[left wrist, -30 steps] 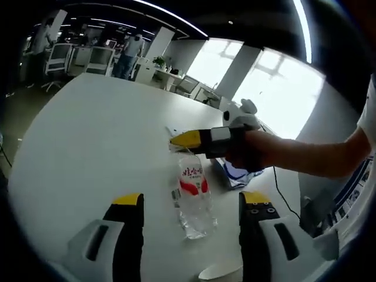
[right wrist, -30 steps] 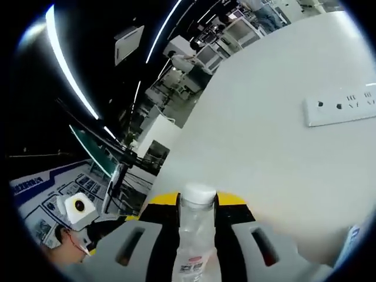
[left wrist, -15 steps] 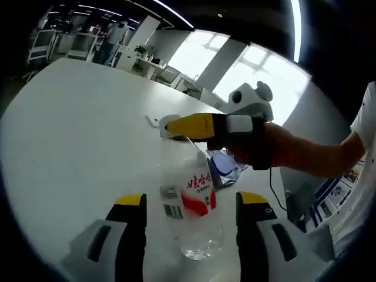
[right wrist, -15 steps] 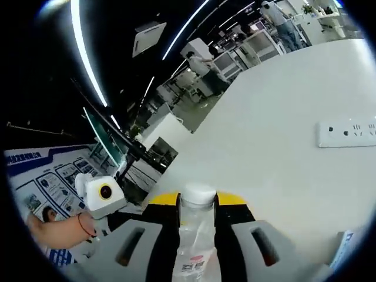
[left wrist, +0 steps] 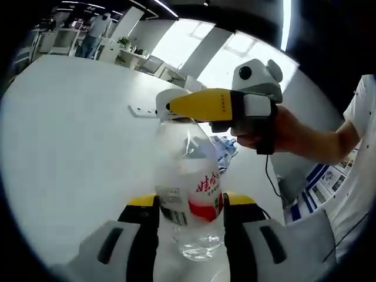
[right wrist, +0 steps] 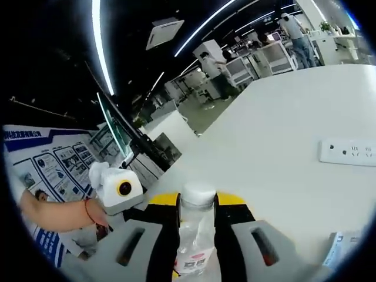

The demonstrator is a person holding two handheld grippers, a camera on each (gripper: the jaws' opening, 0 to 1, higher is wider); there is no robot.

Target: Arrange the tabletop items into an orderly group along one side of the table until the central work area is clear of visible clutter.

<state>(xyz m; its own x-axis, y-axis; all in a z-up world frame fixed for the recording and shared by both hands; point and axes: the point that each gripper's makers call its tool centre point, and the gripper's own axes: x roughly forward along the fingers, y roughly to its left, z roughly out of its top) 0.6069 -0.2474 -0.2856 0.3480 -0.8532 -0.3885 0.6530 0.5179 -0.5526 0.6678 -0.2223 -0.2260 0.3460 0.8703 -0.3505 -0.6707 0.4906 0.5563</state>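
White table [left wrist: 64, 153] in open office, power strip [right wrist: 346, 151] lying on it. We find bottle [left wrist: 188, 194] upright, right gripper [right wrist: 197, 202] pinching neck under cap, left gripper [left wrist: 188, 202] pressed against labelled body. Blue packet [left wrist: 223, 154] just behind. We judge risk: opposing pulls from two holds could crush thin plastic or twist bottle free, toppling it.

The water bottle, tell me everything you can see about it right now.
The water bottle is clear plastic with a white cap and a red-and-white label with a barcode. It looks nearly empty. It stands upright over the white table, the right gripper clamped at its neck and the left gripper closed around its lower body.
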